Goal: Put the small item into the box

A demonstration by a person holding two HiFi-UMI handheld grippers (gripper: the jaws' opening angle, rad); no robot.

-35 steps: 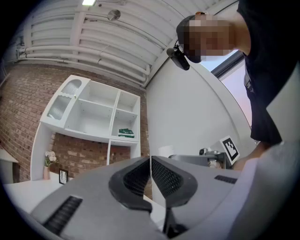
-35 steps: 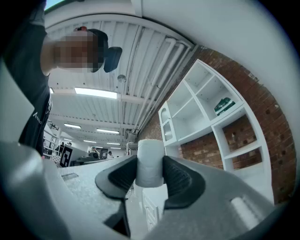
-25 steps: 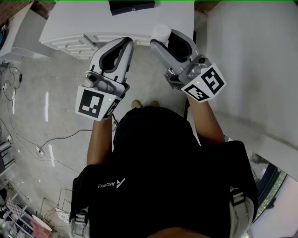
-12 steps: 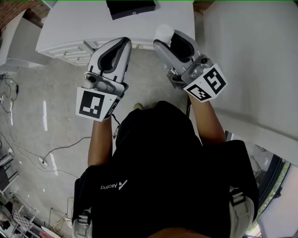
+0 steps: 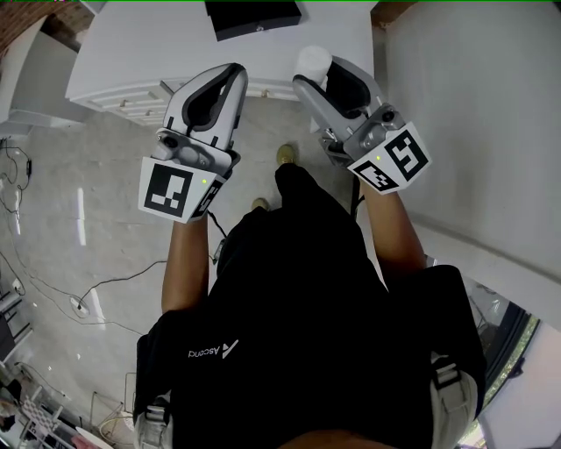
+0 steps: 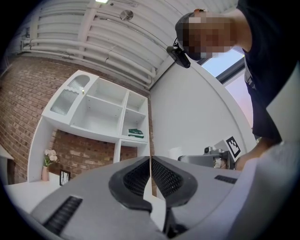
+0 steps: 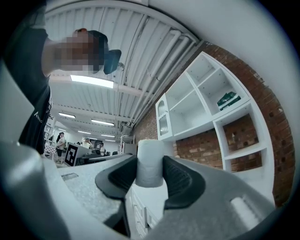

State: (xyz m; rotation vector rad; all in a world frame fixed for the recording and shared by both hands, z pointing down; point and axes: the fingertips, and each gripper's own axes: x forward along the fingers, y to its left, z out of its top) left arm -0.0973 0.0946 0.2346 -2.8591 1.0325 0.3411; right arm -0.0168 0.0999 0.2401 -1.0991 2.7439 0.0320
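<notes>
In the head view my right gripper [image 5: 323,74] is shut on a small white cylinder [image 5: 312,61], held up in front of the person's chest. The right gripper view shows that cylinder [image 7: 149,163] upright between the two dark pads, with the right gripper [image 7: 149,172] pressing on both its sides. My left gripper [image 5: 224,83] is level with it to the left, shut with nothing in it; in the left gripper view its pads [image 6: 139,176] meet along a thin line. A black box [image 5: 254,16] lies on the white table [image 5: 158,44] ahead, beyond both grippers.
The white table has drawers [image 5: 131,88] along its near side. A white wall surface [image 5: 473,114] runs along the right. Cables [image 5: 96,281] trail over the grey floor at left. A white shelf unit [image 6: 98,110] stands against a brick wall.
The person has stepped forward, with a foot now showing below the grippers. Both grippers keep their pose, and the white cylinder stays in the right one.
</notes>
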